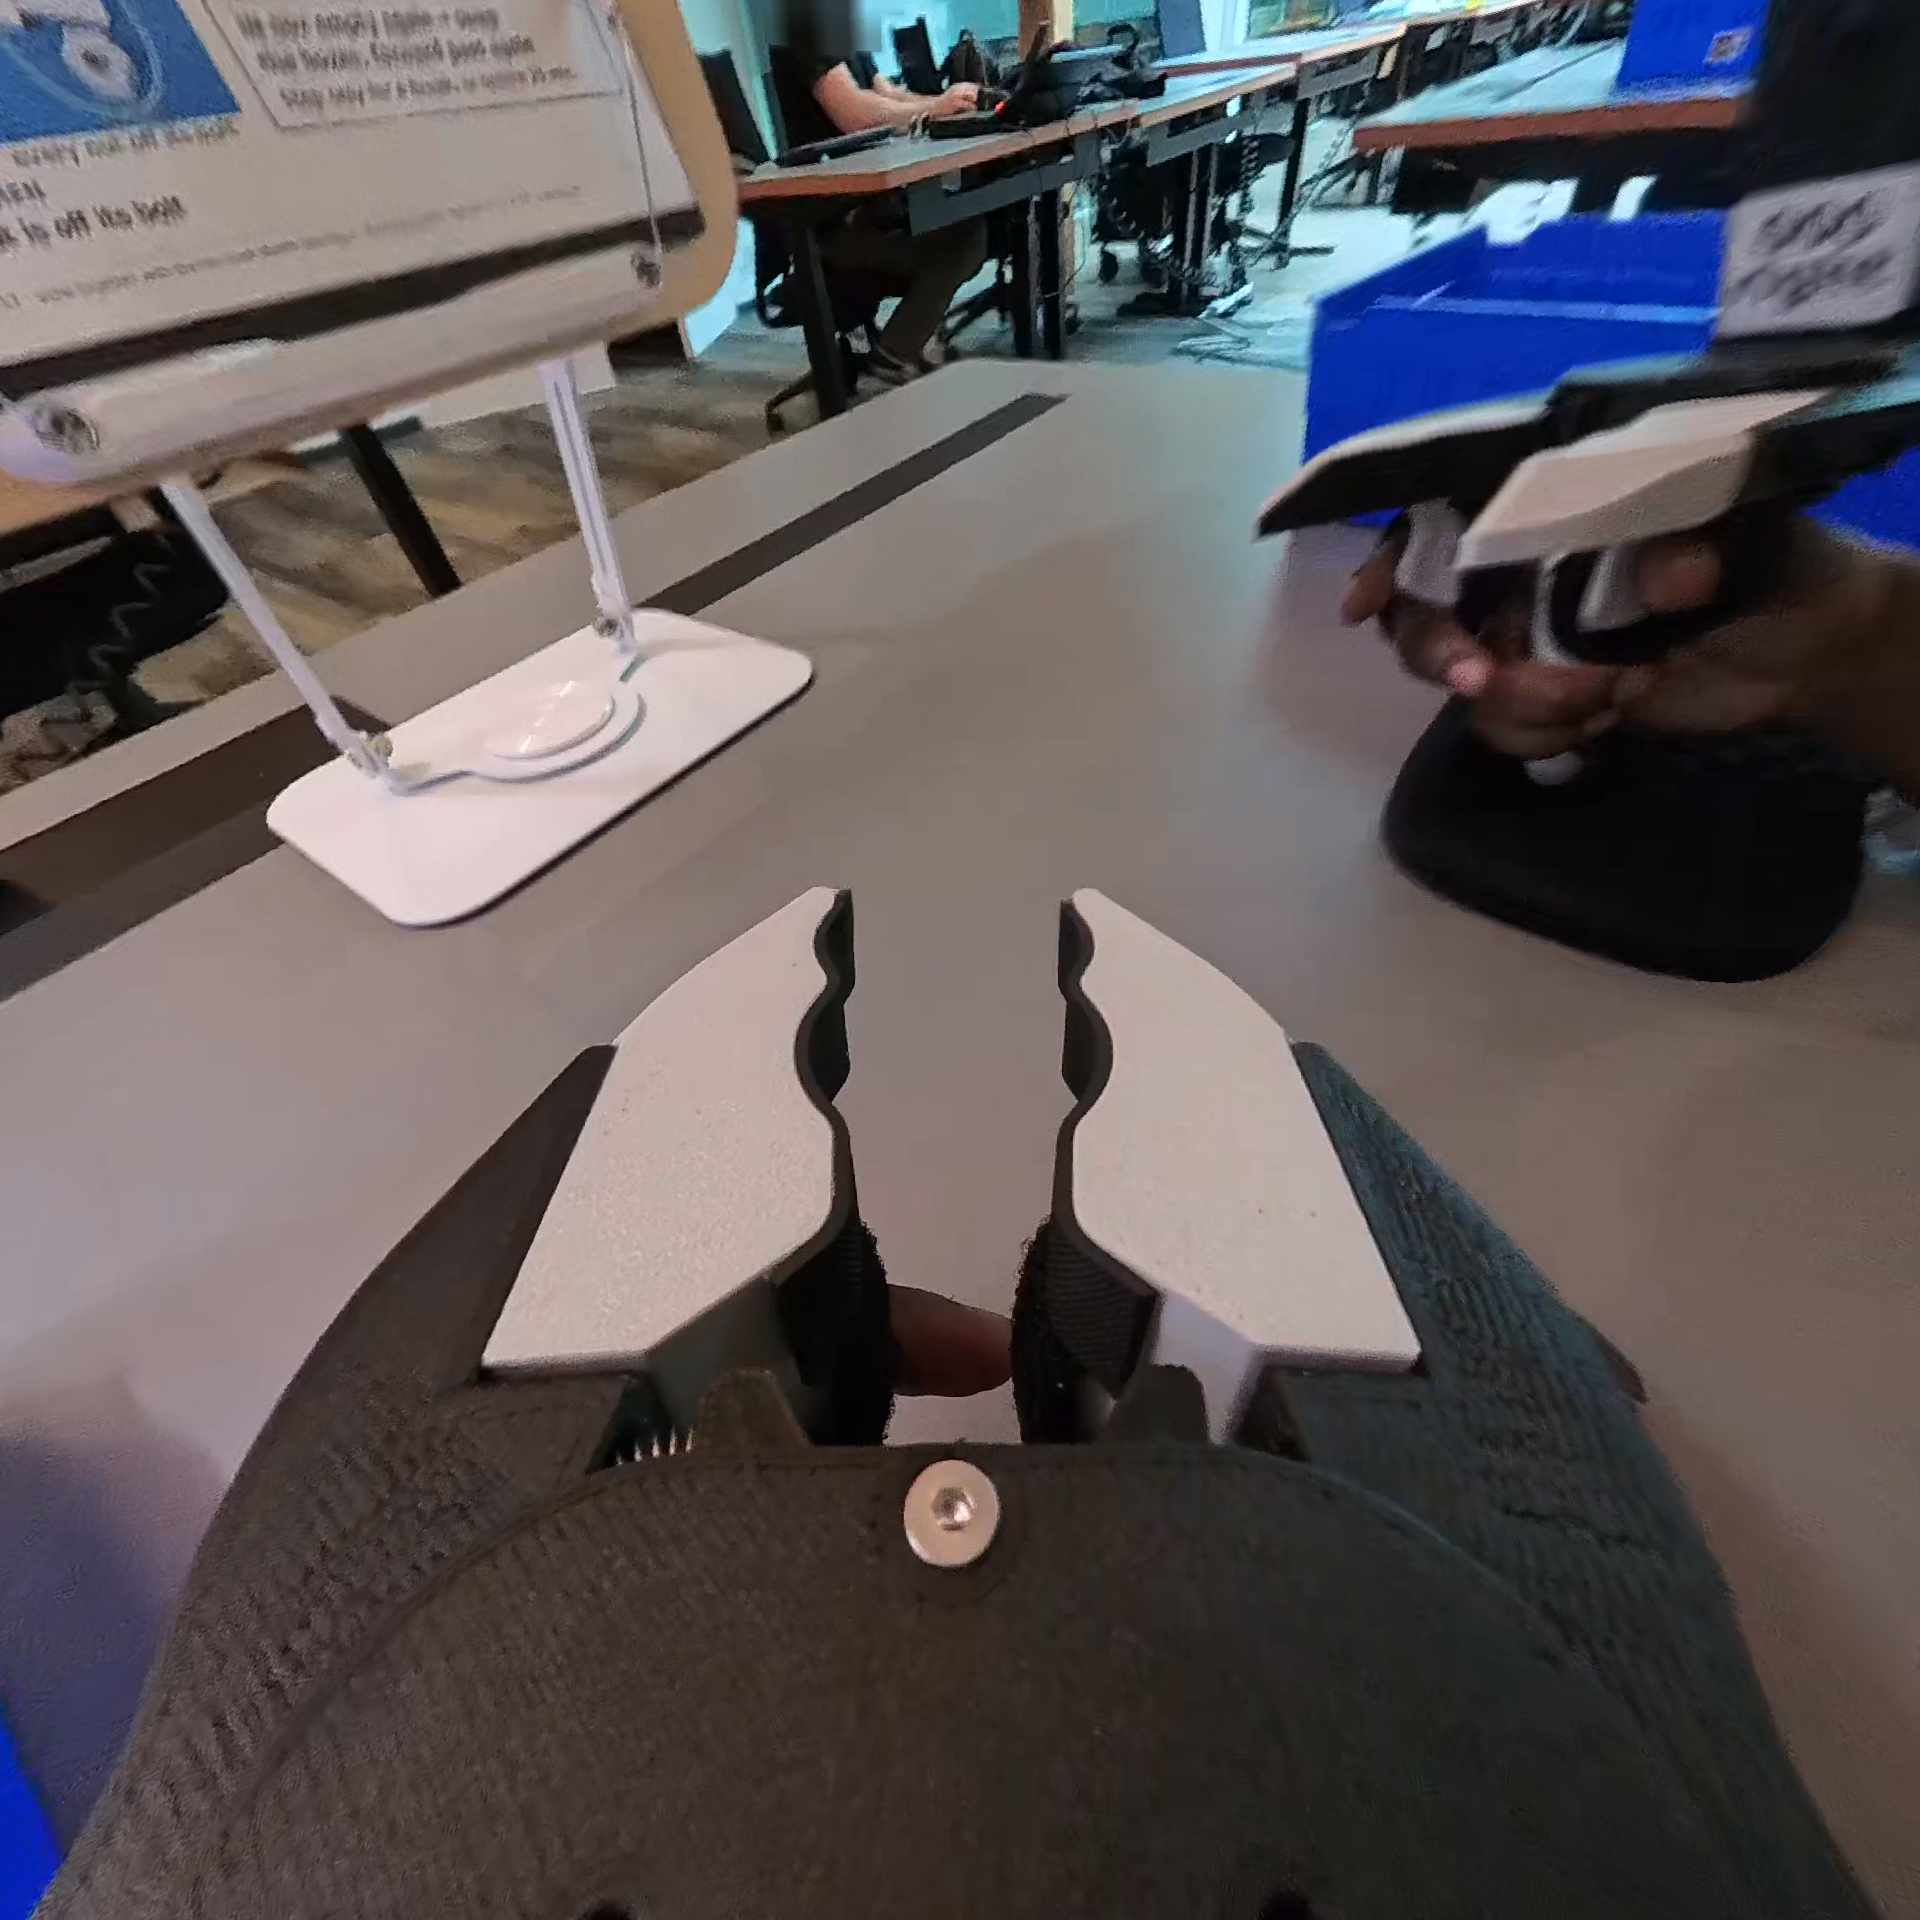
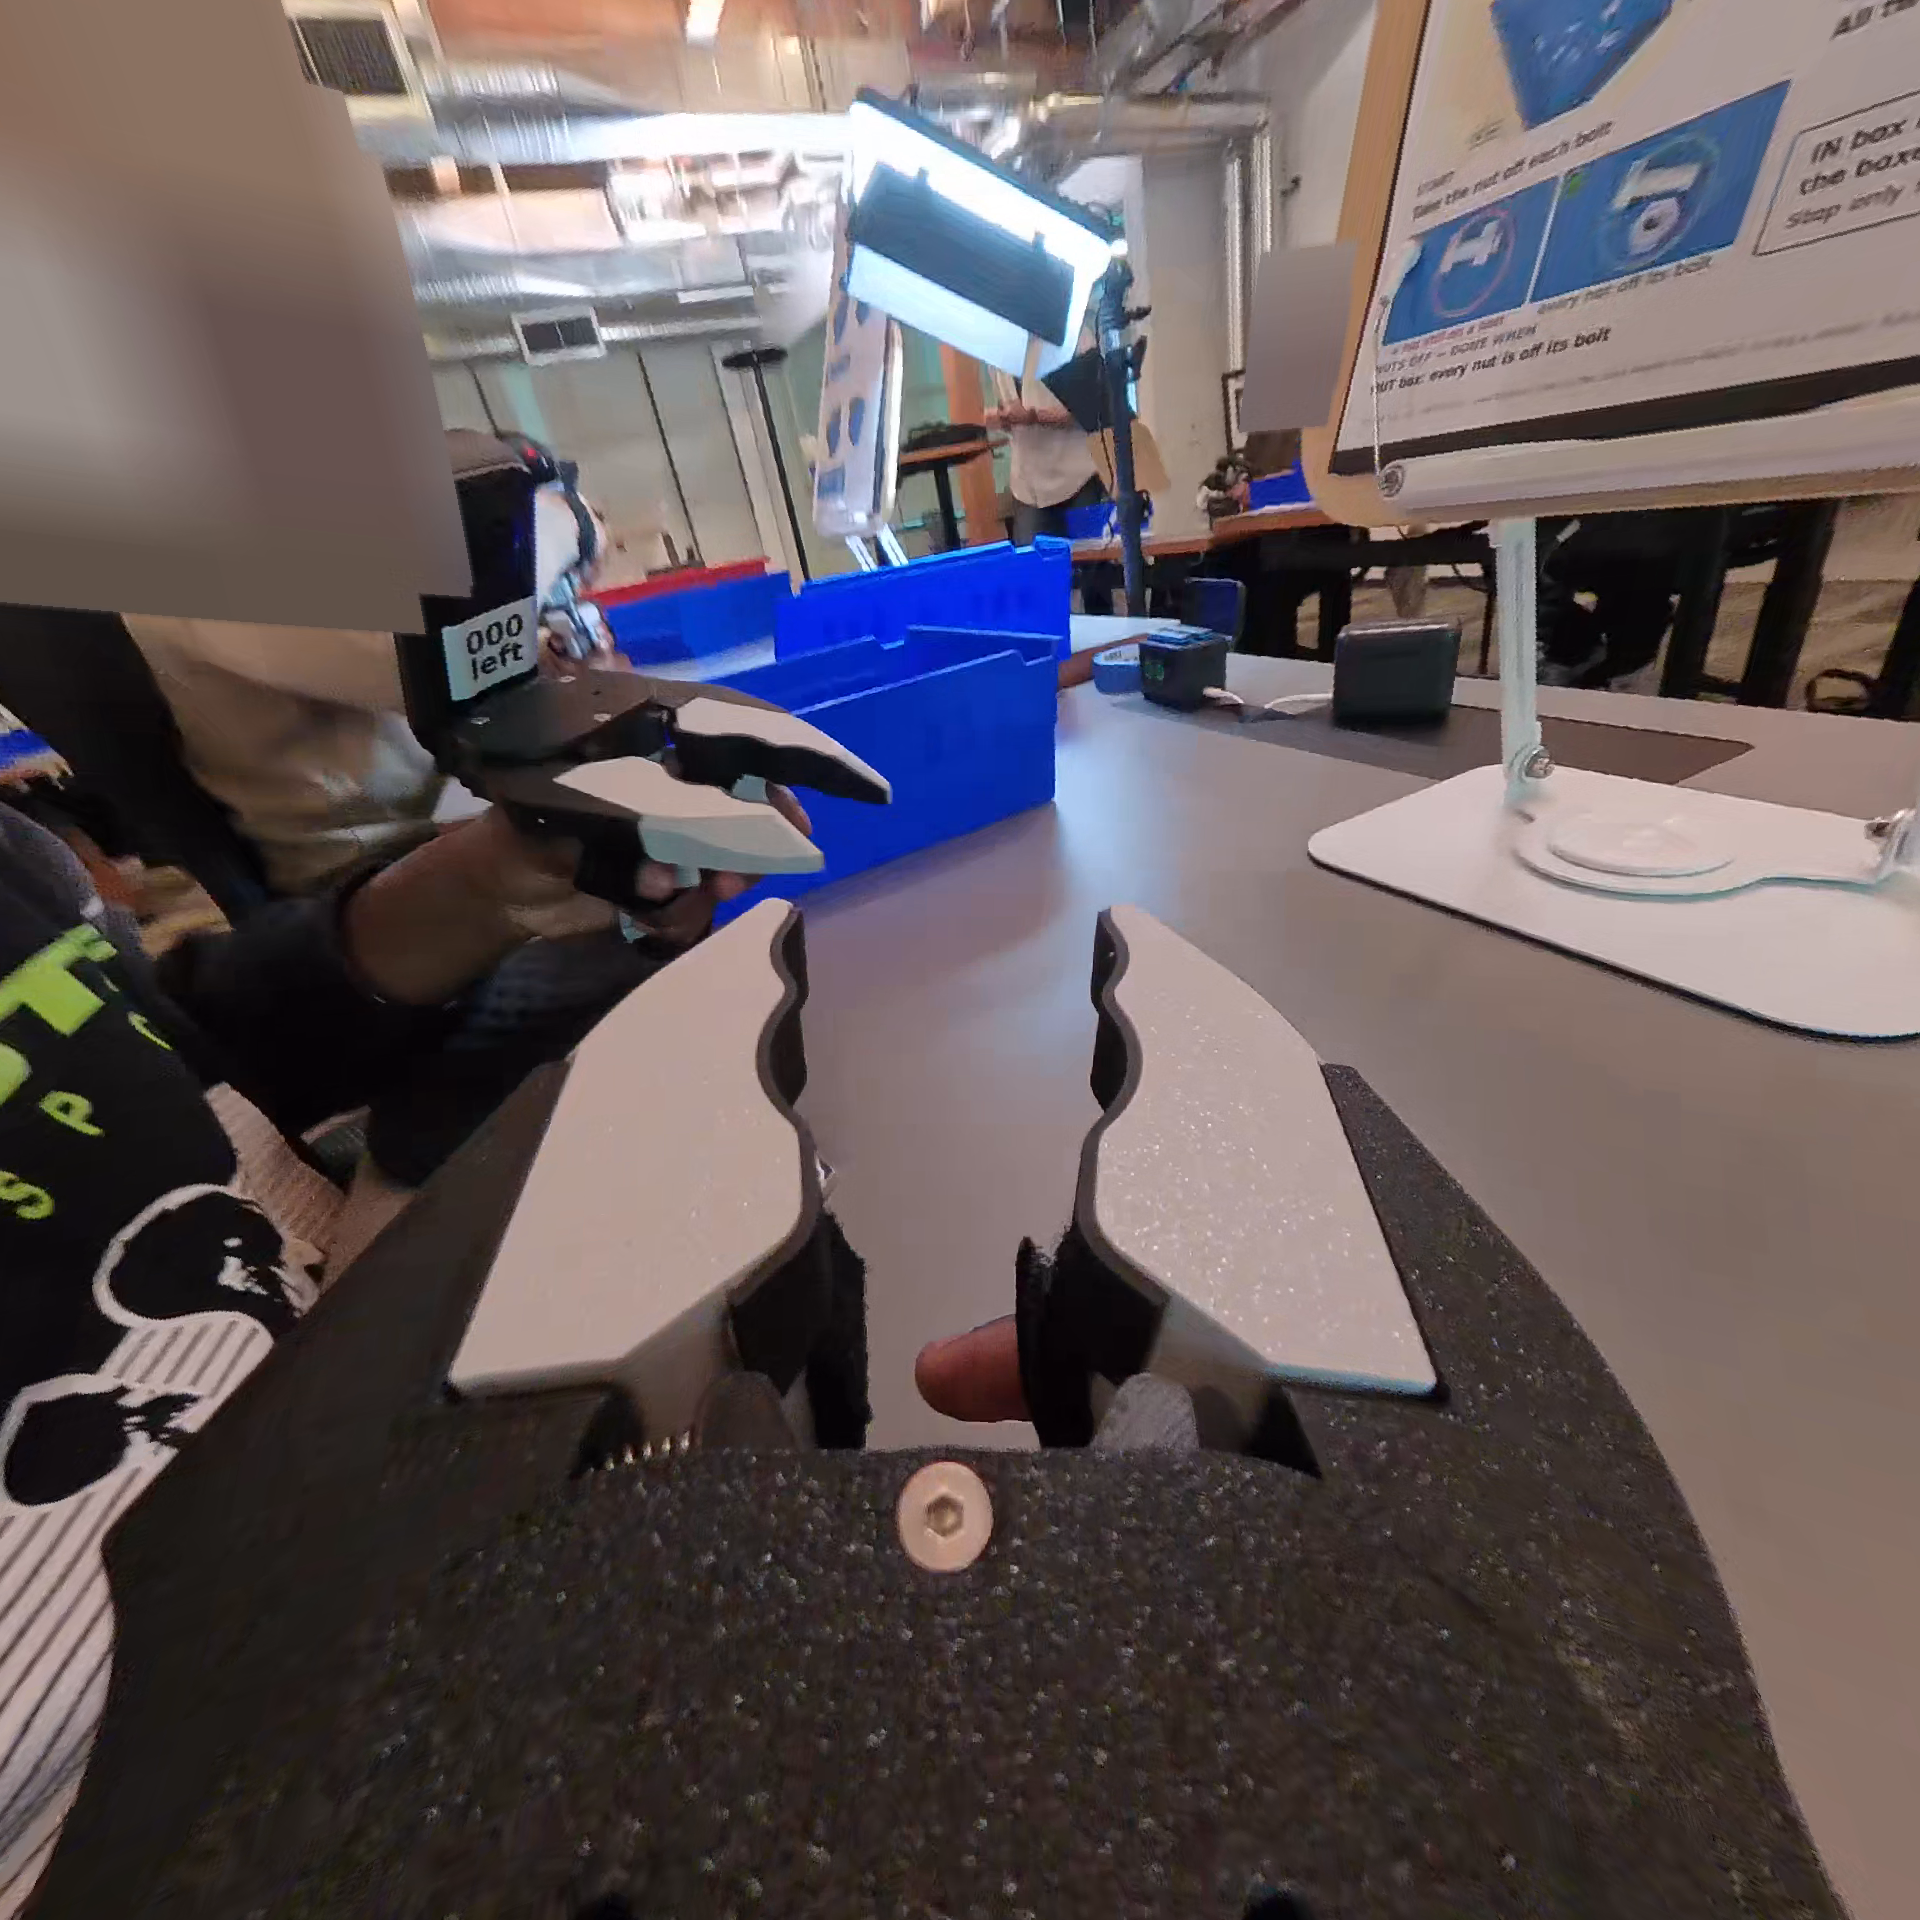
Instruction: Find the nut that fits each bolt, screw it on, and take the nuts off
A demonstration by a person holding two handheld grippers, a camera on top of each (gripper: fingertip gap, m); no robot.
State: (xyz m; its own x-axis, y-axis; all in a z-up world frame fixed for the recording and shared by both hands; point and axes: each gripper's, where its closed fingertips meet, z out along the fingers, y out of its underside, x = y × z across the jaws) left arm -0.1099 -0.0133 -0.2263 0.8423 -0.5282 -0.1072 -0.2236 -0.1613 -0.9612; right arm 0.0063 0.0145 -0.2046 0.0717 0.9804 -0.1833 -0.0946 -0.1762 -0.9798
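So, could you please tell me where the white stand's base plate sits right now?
The white base plate rests on the grey table, ahead-left in the left wrist view and ahead-right in the right wrist view.

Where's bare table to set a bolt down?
Bare grey table ahead of the left gripper, between the white stand base and the right gripper. Also ahead of the right gripper's fingers, between blue bin and stand base. Crowded by the bins.

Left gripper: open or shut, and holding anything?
Open and empty: the left gripper shows bare grey table between its spread fingers.
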